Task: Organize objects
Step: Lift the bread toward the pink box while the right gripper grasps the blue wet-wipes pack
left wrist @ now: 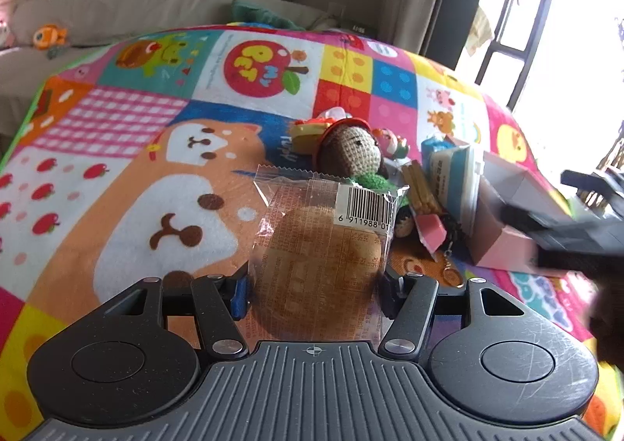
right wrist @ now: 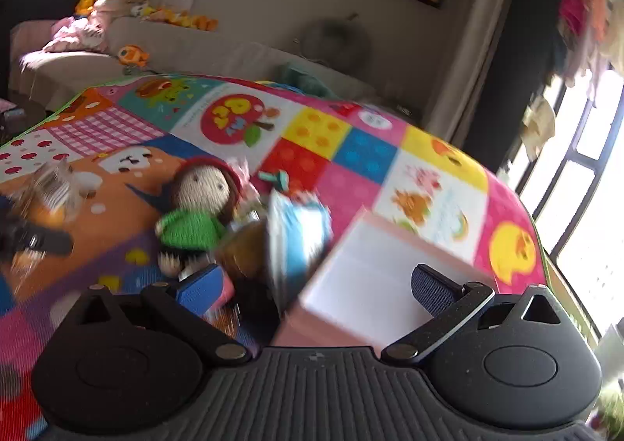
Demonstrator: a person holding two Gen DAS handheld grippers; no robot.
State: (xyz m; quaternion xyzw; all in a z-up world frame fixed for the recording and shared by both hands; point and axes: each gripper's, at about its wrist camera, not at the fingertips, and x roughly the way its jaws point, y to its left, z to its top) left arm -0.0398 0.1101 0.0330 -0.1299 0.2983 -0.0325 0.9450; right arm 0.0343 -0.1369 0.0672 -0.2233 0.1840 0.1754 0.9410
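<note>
My left gripper [left wrist: 314,294] is shut on a round brown pastry in a clear wrapper [left wrist: 319,257] with a barcode, held above the colourful mat. Behind it lie a crocheted doll [left wrist: 351,152], a blue-and-white carton [left wrist: 452,175] and a pink box [left wrist: 503,230]. My right gripper [right wrist: 319,292] is open, its blue pads either side of the pink box's [right wrist: 370,285] near corner. The doll [right wrist: 199,207] and carton [right wrist: 296,238] lie left of the box. The right view is blurred. The right gripper shows dark and blurred at the right edge of the left wrist view [left wrist: 577,242].
A patchwork play mat [left wrist: 156,152] covers the surface. Small toys, biscuit sticks [left wrist: 419,187] and a key ring [left wrist: 450,273] lie beside the doll. A beige sofa [left wrist: 117,15] with plush toys stands behind. A bright window [right wrist: 585,187] is at the right.
</note>
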